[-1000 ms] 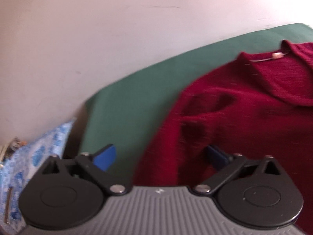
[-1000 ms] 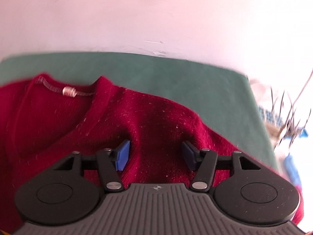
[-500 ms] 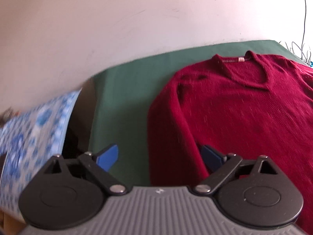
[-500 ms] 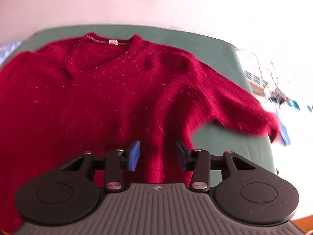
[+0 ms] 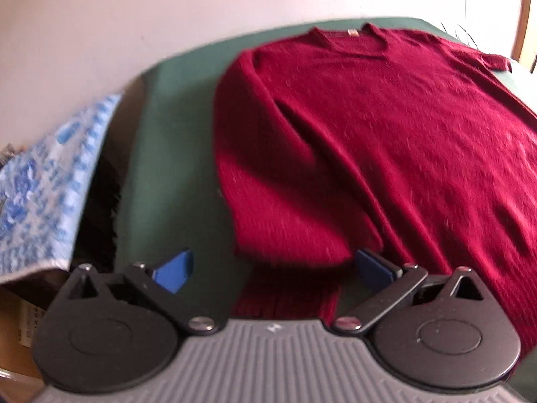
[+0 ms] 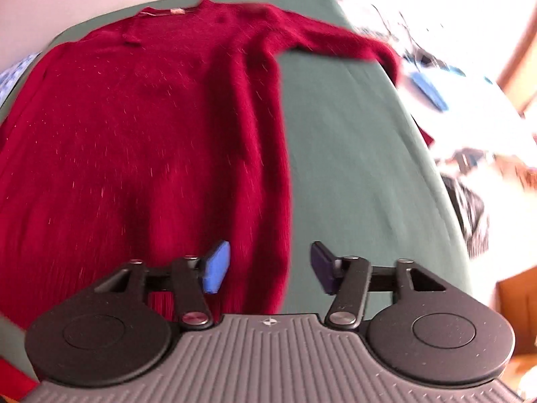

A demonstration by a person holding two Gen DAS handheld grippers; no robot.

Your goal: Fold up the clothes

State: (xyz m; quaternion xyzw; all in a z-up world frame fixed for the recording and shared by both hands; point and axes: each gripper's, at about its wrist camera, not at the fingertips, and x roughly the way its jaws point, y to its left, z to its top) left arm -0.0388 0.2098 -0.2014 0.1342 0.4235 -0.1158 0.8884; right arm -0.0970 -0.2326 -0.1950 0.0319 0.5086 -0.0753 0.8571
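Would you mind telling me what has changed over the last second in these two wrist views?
Both grippers have drawn back from the collar end of the red sweater toward its hem, so far more of it shows. The left gripper is open; the right gripper is opening. Neither holds anything. The sweater stays flat on the green table.

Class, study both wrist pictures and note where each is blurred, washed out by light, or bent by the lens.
Left wrist view: the blue patterned cloth and the red sweater are smeared by motion blur, and the green surface's far edge bows from fisheye distortion. Right wrist view: the right side is blown out to white, the clutter there unreadable, and the sweater's outstretched sleeve is blurred.
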